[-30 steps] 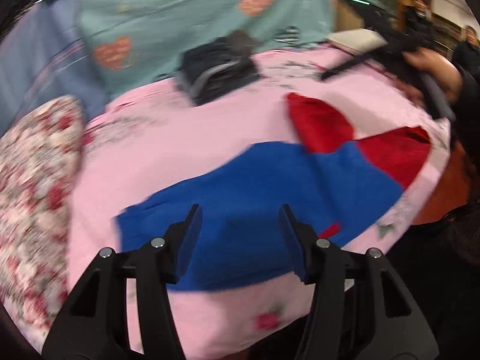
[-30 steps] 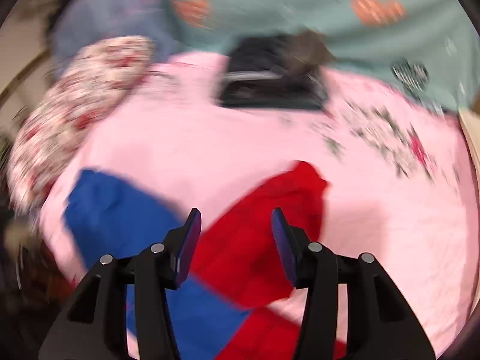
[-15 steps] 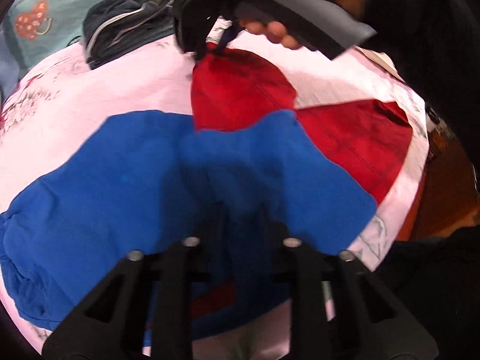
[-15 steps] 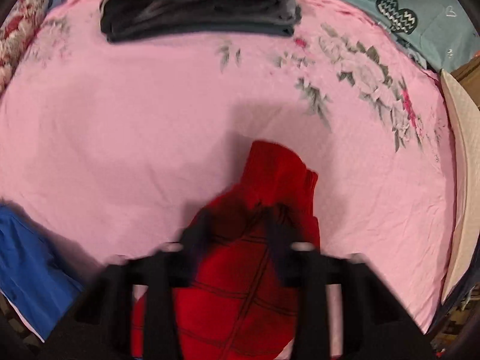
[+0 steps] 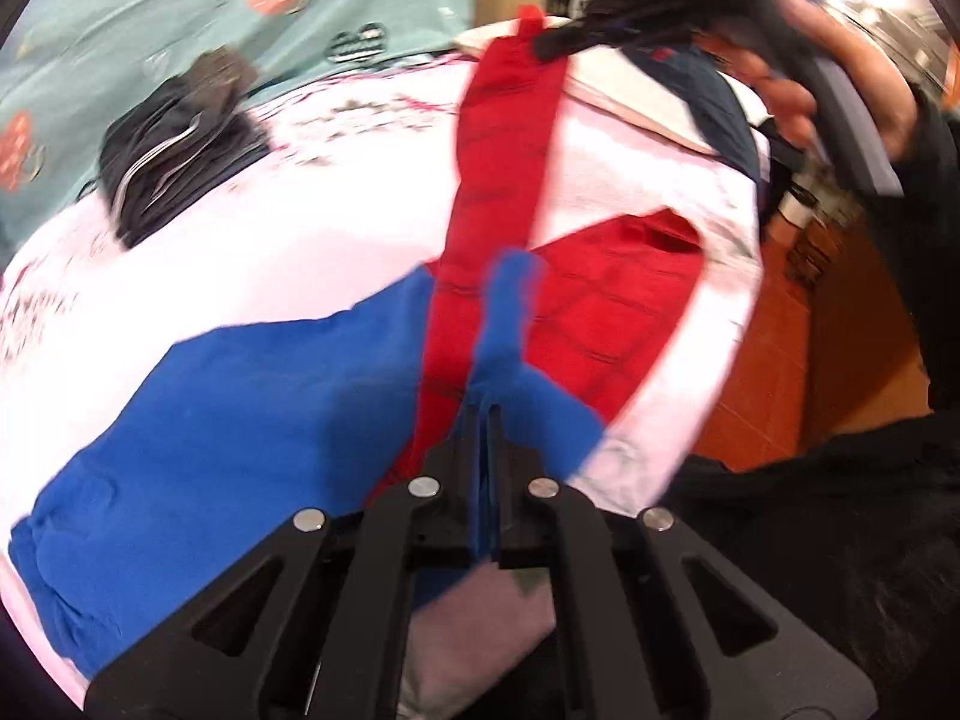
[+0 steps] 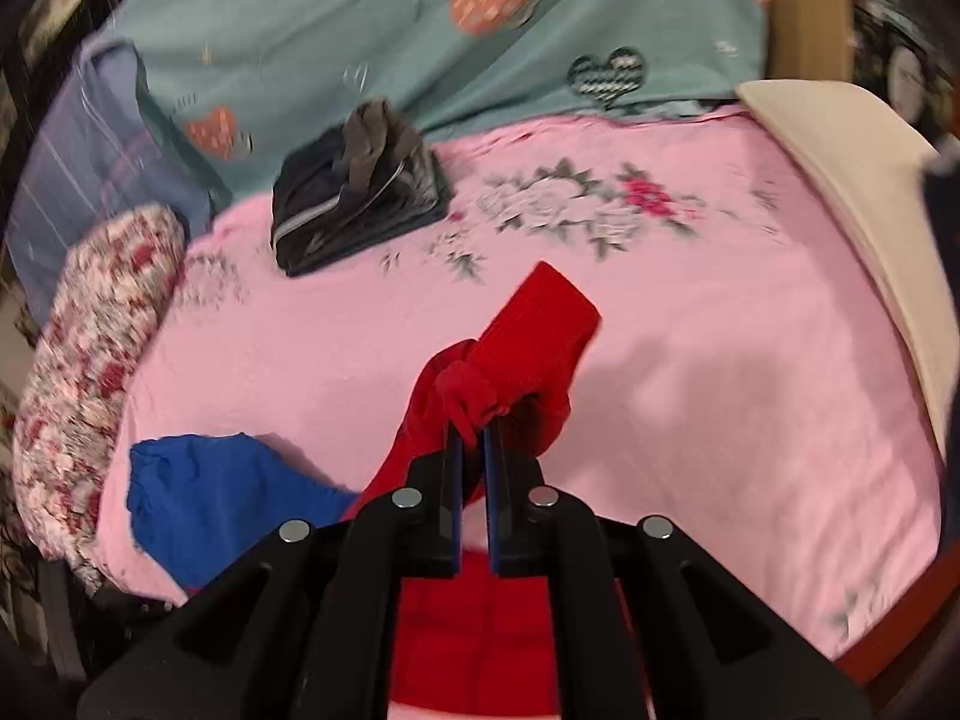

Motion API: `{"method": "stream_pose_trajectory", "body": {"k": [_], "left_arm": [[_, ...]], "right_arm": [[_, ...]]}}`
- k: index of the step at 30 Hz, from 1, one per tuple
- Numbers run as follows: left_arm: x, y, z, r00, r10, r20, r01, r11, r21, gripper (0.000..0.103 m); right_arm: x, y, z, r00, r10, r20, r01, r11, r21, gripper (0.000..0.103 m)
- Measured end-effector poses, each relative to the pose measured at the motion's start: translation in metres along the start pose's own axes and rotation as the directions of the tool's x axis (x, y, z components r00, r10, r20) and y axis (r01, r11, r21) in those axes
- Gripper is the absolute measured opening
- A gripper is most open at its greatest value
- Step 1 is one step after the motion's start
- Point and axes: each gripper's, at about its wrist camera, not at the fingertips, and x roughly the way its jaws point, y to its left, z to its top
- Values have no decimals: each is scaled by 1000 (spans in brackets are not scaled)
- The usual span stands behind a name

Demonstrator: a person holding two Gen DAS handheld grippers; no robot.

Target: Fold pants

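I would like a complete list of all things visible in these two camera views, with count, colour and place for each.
pants: one, blue upper part with red legs, on the pink sheet; one red leg lifted.
pink sheet: one, pink with flower print, covers the bed.
folded dark clothes: one stack, dark grey, far side of the sheet.
teal cover: one, teal with hearts, behind the sheet.
floral pillow: one, red and white, left edge.
left gripper: one, black, shut on the blue cloth.
right gripper: one, black, shut on the red leg end.
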Motion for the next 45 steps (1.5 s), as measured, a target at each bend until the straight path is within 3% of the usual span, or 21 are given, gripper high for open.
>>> {"method": "stream_pose_trajectory", "body": {"k": [4, 10, 13, 14, 15, 16, 17, 18, 19, 21, 25, 28, 29, 30, 33, 35, 37, 39, 41, 43, 45], "left_arm": [[2, -22, -4, 998, -48, -31, 51, 996, 74, 1], [19, -28, -16, 993, -41, -112, 49, 996, 78, 2], [7, -26, -21, 995, -23, -101, 30, 997, 70, 3], [-3, -24, -21, 996, -18, -86, 23, 998, 65, 4], [-13, -23, -21, 997, -18, -69, 22, 998, 62, 5], [-26, -24, -20, 999, -25, -41, 28, 998, 64, 9], [-40, -25, -17, 1000, -27, -3, 27, 997, 74, 20], [-50, -27, -15, 999, -16, 31, 13, 996, 84, 39], [-57, -28, -12, 998, -3, 63, -3, 996, 92, 47], [-54, -27, -1, 997, 14, 75, -21, 996, 90, 50], [-4, -10, 20, 998, 56, -4, -55, 996, 76, 34], [49, 12, 27, 993, 40, -107, -38, 999, 25, 26], [69, 19, 25, 987, 50, -153, -49, 999, 7, 22], [81, 23, 23, 983, 54, -175, -55, 998, -4, 19], [93, 38, 22, 985, 42, -169, -53, 997, -60, 19], [89, 43, 24, 987, 63, -147, -77, 993, -88, 19], [85, 50, 25, 987, 98, -126, -111, 989, -97, 19], [84, 53, 23, 985, 112, -128, -125, 987, -96, 19], [87, 55, 17, 981, 131, -143, -144, 986, -87, 19], [89, 59, 15, 980, 132, -152, -149, 984, -102, 19], [82, 65, 17, 979, 140, -145, -157, 981, -112, 19]], "right_arm": [[-34, -47, -77, 998, -17, 58, 10, 993, 118, 6], [9, -86, -166, 1000, 16, -11, -13, 969, 246, 12], [-5, -84, -169, 999, 27, 22, -31, 972, 232, 33], [-19, -84, -165, 998, -15, 54, 2, 973, 229, 51], [-28, -88, -160, 997, -17, 71, -1, 970, 242, 61], [-39, -91, -154, 995, -13, 95, -12, 966, 259, 62], [-48, -94, -147, 994, -20, 110, -10, 964, 264, 66], [-54, -96, -139, 993, -35, 114, 5, 966, 260, 69], [-55, -100, -134, 993, -42, 109, 13, 966, 256, 69], [-48, -107, -121, 996, -50, 69, 31, 967, 252, 69], [-17, -120, -99, 997, -49, -51, 59, 974, 217, 69], [16, -127, -96, 982, -23, -190, 63, 976, 210, 68], [26, -127, -98, 973, -22, -230, 70, 977, 203, 53], [34, -125, -100, 967, 9, -256, 41, 982, 187, 21], [23, -111, -93, 978, 57, -200, -35, 993, 114, 8], [-10, -98, -80, 989, 137, -55, -135, 990, 50, 8], [-33, -93, -78, 983, 180, 24, -180, 984, -1, 8], [-23, -105, -88, 990, 143, -18, -142, 990, 16, 8], [13, -130, -108, 987, 79, -141, -69, 995, 74, 9], [37, -147, -124, 979, 61, -196, -42, 994, 98, 20], [34, -156, -126, 983, 80, -167, -59, 990, 125, 49]]}}
